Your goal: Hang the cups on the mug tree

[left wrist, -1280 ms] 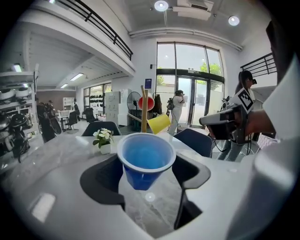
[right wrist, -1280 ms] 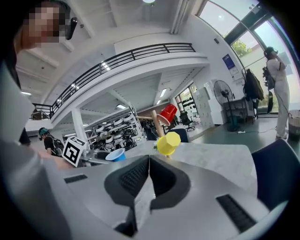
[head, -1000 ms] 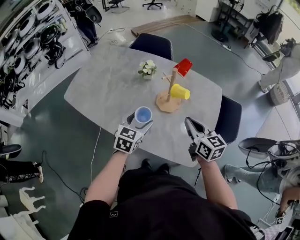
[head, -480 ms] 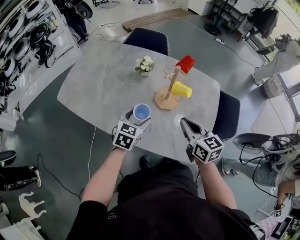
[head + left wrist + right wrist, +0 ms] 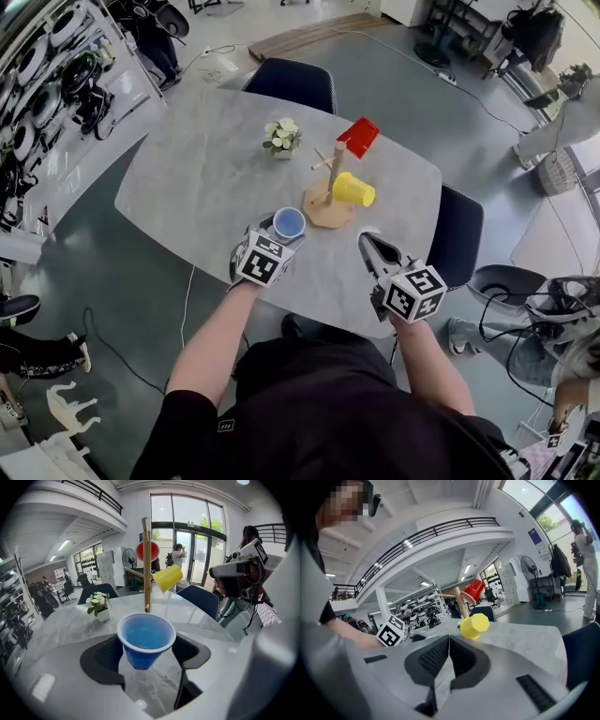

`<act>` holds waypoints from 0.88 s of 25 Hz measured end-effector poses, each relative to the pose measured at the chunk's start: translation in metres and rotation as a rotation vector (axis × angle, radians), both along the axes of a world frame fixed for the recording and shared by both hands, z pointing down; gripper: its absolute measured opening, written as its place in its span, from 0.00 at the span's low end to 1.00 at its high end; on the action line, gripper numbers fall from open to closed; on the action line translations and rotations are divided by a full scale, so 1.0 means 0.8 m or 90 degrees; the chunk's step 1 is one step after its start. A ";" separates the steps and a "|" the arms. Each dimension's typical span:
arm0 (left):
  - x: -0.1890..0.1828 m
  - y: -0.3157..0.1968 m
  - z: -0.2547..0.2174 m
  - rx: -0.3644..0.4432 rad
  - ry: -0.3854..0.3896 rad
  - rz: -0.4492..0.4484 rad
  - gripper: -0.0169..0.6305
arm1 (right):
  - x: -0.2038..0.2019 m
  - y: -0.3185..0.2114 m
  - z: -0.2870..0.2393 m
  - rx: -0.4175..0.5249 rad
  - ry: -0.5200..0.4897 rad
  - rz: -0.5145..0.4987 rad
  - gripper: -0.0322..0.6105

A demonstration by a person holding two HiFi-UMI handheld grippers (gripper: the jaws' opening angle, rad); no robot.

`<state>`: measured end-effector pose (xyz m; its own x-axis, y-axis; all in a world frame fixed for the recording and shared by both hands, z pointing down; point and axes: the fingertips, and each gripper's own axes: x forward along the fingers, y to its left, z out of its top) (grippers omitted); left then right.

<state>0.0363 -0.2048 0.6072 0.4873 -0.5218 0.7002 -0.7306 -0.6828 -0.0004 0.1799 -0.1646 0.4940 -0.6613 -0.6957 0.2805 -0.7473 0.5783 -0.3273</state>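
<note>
A wooden mug tree [image 5: 330,187] stands on the grey marble table [image 5: 206,159]. A red cup [image 5: 356,137] hangs on an upper peg and a yellow cup [image 5: 352,189] on a lower peg, both also seen as the red cup [image 5: 474,589] and yellow cup [image 5: 474,626] in the right gripper view. My left gripper [image 5: 278,232] is shut on a blue cup [image 5: 146,638], held upright just in front of the tree's post [image 5: 146,564]. My right gripper [image 5: 370,246] hovers shut and empty to the right of the tree's base.
A small white pot of flowers [image 5: 281,139] sits left of the tree. Dark chairs [image 5: 292,83] stand at the far and right sides of the table. Shelves with equipment [image 5: 47,94] line the left wall.
My left gripper has carried the blue cup forward and to the right, closer to the tree's base. The right gripper has stayed nearly where it was.
</note>
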 end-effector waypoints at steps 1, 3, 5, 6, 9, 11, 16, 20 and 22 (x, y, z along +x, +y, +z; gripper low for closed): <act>0.003 -0.004 0.007 -0.010 -0.002 -0.003 0.54 | 0.003 -0.003 0.001 -0.001 0.001 0.001 0.07; 0.007 -0.009 0.019 -0.032 -0.021 -0.005 0.54 | 0.008 -0.008 0.003 -0.004 0.005 0.002 0.07; 0.011 -0.014 0.029 -0.047 -0.054 0.004 0.54 | 0.013 -0.012 0.003 -0.006 0.004 0.004 0.07; 0.013 -0.018 0.033 -0.051 -0.065 0.007 0.54 | 0.016 -0.014 0.003 -0.007 0.003 0.006 0.07; 0.023 -0.033 0.037 -0.054 -0.075 0.012 0.54 | 0.024 -0.019 0.007 -0.009 0.005 0.011 0.07; 0.029 -0.039 0.035 -0.048 -0.078 0.020 0.54 | 0.030 -0.021 0.009 -0.010 0.007 0.015 0.07; 0.036 -0.048 0.025 -0.016 -0.103 0.043 0.54 | 0.042 -0.027 0.003 -0.006 0.007 0.029 0.07; 0.043 -0.051 0.024 0.002 -0.115 0.059 0.54 | 0.049 -0.027 0.004 -0.008 0.009 0.037 0.07; 0.047 -0.052 0.025 0.003 -0.116 0.067 0.54 | 0.049 -0.026 0.005 -0.010 0.009 0.038 0.07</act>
